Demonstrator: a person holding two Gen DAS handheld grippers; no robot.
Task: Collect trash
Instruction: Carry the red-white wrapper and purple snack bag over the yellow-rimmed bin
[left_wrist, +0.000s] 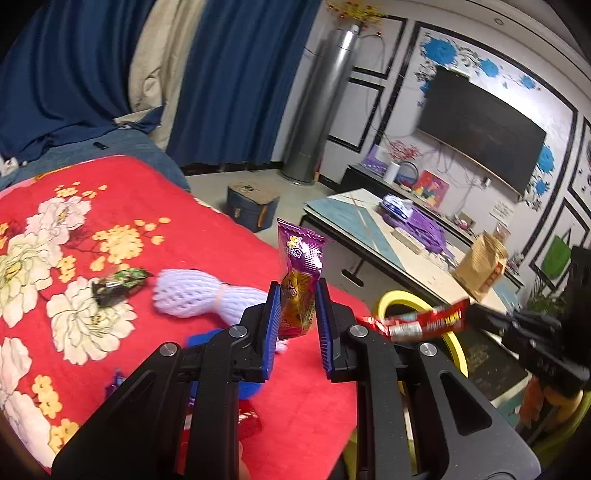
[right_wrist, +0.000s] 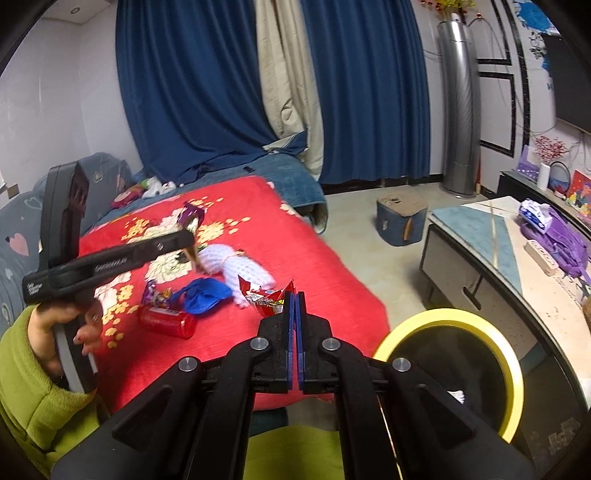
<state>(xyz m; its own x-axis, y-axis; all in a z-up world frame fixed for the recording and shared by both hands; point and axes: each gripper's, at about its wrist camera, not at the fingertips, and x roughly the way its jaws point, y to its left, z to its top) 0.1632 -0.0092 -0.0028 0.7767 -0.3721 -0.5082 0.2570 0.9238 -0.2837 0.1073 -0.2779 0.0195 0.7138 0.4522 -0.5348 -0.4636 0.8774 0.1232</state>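
Observation:
My left gripper (left_wrist: 297, 295) is shut on an upright purple and gold snack wrapper (left_wrist: 301, 266), held above the red flowered blanket (left_wrist: 221, 240). My right gripper (right_wrist: 295, 301) is shut on a red wrapper (right_wrist: 267, 299); in the left wrist view this gripper (left_wrist: 474, 314) holds the red wrapper (left_wrist: 424, 323) over the yellow-rimmed bin (left_wrist: 402, 295). On the blanket lie a green and black wrapper (left_wrist: 118, 282), a white foam net (left_wrist: 195, 295), a blue cloth (right_wrist: 203, 295), a small purple wrapper (right_wrist: 159, 295) and a red can (right_wrist: 168, 323).
The yellow-rimmed bin (right_wrist: 454, 315) stands at the bed's right corner, beside a low table (right_wrist: 480, 251) with purple bags. A blue box (right_wrist: 400, 219) sits on the floor. A hand in a green sleeve (right_wrist: 22, 369) holds the left gripper (right_wrist: 186, 236).

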